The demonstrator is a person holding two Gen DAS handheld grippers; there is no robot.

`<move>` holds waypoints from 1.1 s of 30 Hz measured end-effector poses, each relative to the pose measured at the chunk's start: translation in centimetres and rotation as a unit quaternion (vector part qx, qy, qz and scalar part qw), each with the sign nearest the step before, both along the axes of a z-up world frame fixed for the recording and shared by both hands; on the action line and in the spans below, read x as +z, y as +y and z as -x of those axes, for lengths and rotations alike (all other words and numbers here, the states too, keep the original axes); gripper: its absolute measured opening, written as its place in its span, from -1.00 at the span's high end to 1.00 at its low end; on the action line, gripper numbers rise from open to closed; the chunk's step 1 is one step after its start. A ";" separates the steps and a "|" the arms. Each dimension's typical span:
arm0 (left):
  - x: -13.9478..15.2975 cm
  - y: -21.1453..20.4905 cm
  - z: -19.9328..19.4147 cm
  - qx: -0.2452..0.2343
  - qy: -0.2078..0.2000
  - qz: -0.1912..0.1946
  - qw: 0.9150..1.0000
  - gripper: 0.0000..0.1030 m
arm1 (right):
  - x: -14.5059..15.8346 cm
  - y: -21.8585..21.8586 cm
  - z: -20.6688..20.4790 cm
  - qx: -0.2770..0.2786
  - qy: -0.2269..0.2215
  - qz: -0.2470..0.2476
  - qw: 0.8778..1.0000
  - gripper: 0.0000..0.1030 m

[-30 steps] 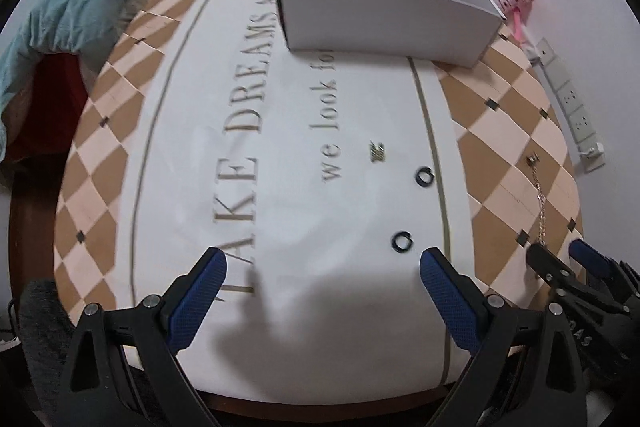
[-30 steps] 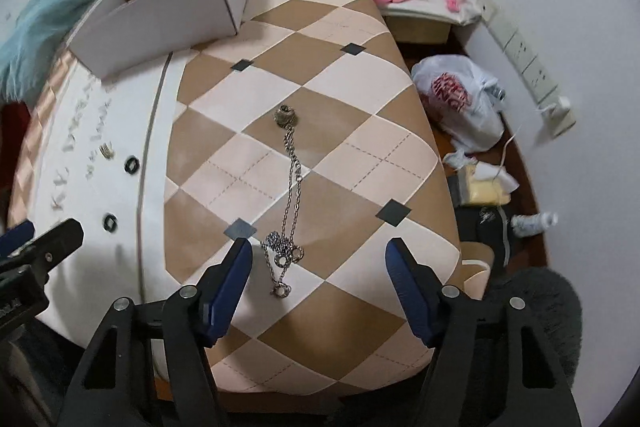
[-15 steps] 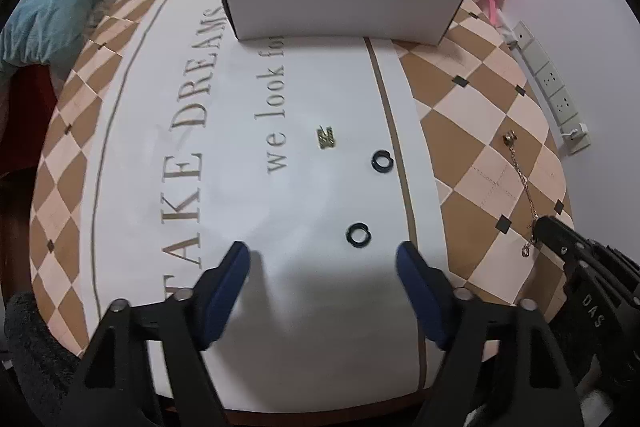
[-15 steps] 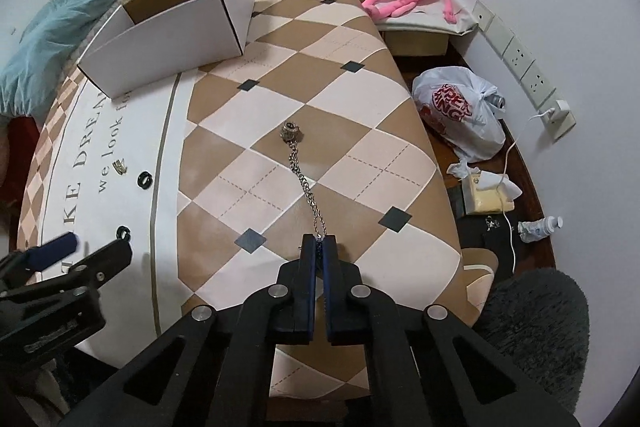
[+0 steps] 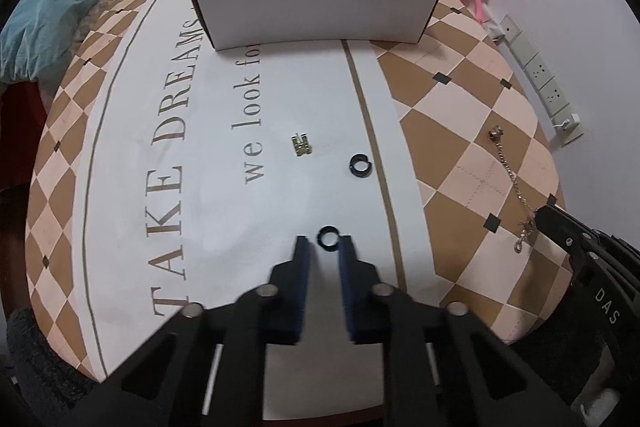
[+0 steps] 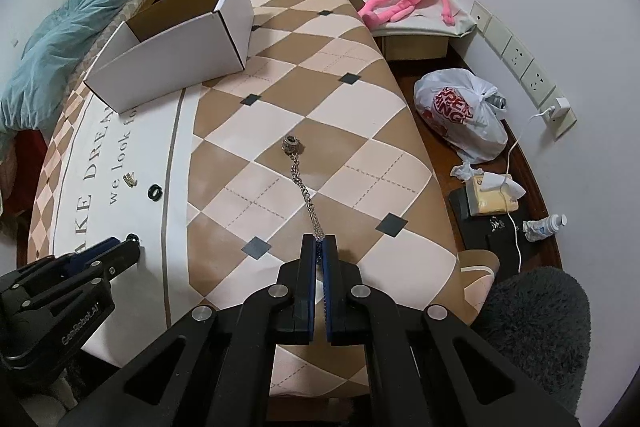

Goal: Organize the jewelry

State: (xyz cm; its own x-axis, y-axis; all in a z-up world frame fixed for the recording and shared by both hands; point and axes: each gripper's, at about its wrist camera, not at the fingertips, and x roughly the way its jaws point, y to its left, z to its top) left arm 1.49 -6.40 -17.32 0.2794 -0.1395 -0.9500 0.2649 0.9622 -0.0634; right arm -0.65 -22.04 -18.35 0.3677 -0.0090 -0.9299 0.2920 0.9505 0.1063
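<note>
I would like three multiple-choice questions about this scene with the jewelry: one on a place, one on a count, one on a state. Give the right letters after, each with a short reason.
1. Where does the near black ring lie?
A. inside the box
B. on the white band, just ahead of the left tool's tips
C. on the floor

2. How many black rings lie on the cover?
A. one
B. two
C. four

3. In what state is the right tool?
A. wide open
B. shut on the chain
C. holding a ring

Answers:
1 B, the ring sits by the tips, which are narrowly apart.
2 B, the near ring and the far black ring.
3 B, the chain's end runs into the closed pads.
</note>
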 end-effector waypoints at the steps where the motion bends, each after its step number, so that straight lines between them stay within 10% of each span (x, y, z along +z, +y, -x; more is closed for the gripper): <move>1: 0.0 -0.3 -0.1 -0.002 -0.001 0.001 1.000 0.88 | 0.2 0.0 0.0 0.000 -0.003 -0.002 1.000 0.94; 33: 10.5 5.1 -4.4 0.046 -0.058 0.109 0.991 0.90 | 14.8 0.4 -6.1 0.061 -0.141 -0.055 0.987 0.94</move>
